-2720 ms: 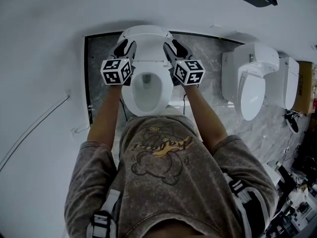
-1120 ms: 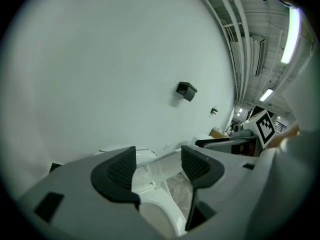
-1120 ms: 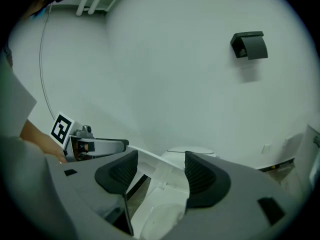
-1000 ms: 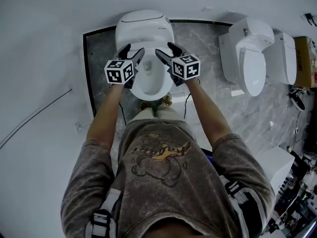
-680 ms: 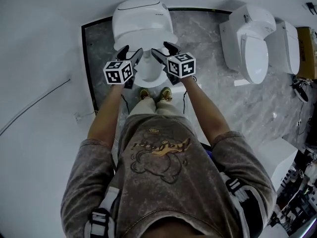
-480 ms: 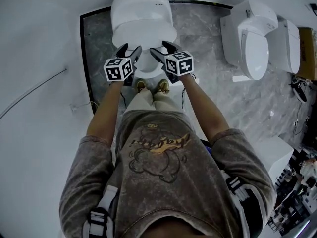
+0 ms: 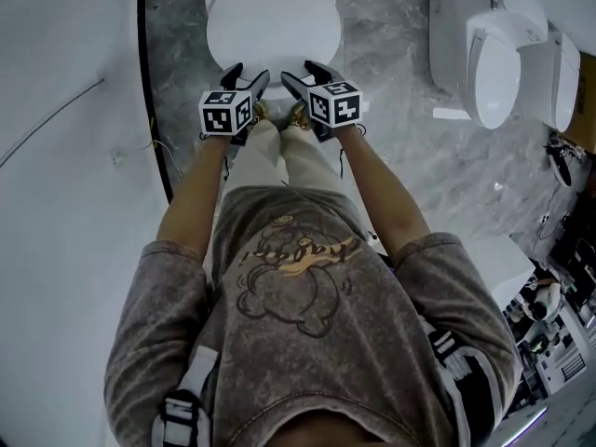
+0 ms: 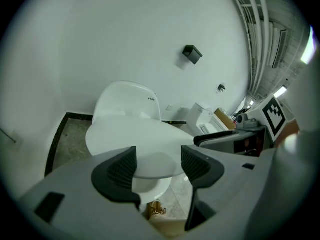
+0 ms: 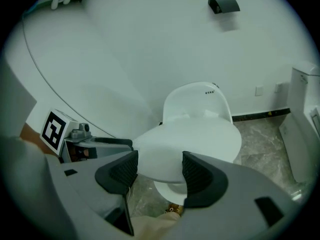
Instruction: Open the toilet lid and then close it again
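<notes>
- Now the toilet lid (image 7: 270, 26) lies flat down over the bowl (image 8: 149, 187), closed, with its front edge just ahead of both grippers and untouched.
- Left gripper (image 7: 248, 74): its fingers (image 8: 117, 171) stand well apart and grip nothing, and the lid's front rim shows beyond the gap.
- Right gripper (image 7: 300, 73): its fingers (image 9: 202, 176) are likewise spread wide and empty, pointed at the lid.
- Both grippers hang side by side, near each other, above the person's tan shoes (image 7: 260, 111).
- Off to the right a second toilet (image 7: 494, 54) stands on the grey marbled floor (image 7: 400, 119); a black box (image 9: 223, 3) is fixed to the white wall (image 9: 150, 44).
</notes>
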